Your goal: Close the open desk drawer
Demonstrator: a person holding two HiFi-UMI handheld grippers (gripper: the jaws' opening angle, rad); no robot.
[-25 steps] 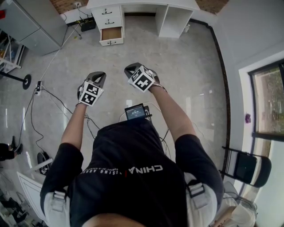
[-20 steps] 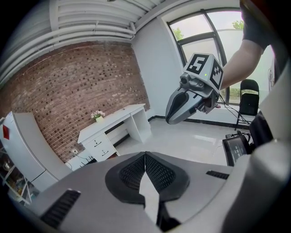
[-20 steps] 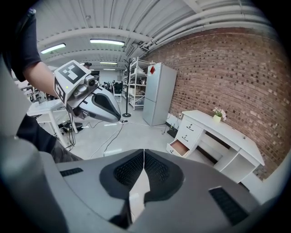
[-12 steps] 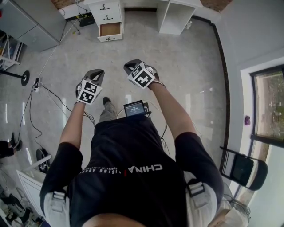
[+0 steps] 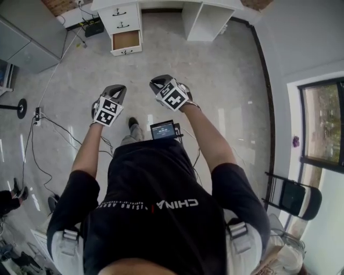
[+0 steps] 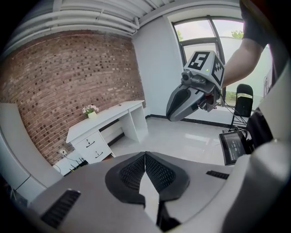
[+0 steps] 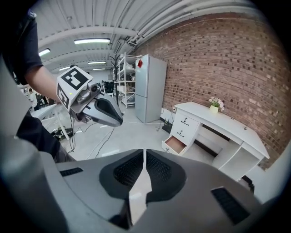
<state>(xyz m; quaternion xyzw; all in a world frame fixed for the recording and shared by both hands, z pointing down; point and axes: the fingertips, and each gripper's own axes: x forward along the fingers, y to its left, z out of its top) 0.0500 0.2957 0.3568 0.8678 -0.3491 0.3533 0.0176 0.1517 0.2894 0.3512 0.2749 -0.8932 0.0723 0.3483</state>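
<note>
White-fronted open desk drawer (image 5: 127,41), far left: likely rigid, light-sliding; push its front. Left tongs (image 6: 145,159) and right tongs (image 7: 144,157) are together, empty.

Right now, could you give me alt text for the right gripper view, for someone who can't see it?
The right gripper, jaws shut on nothing, faces a white desk against a brick wall; its lowest drawer stands open. The left gripper is at upper left.

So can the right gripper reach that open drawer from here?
Probably not yet. The open drawer sits well across the floor from the right gripper, over at the desk. Nothing blocks the way; the gripper likely just needs carrying closer.
</note>
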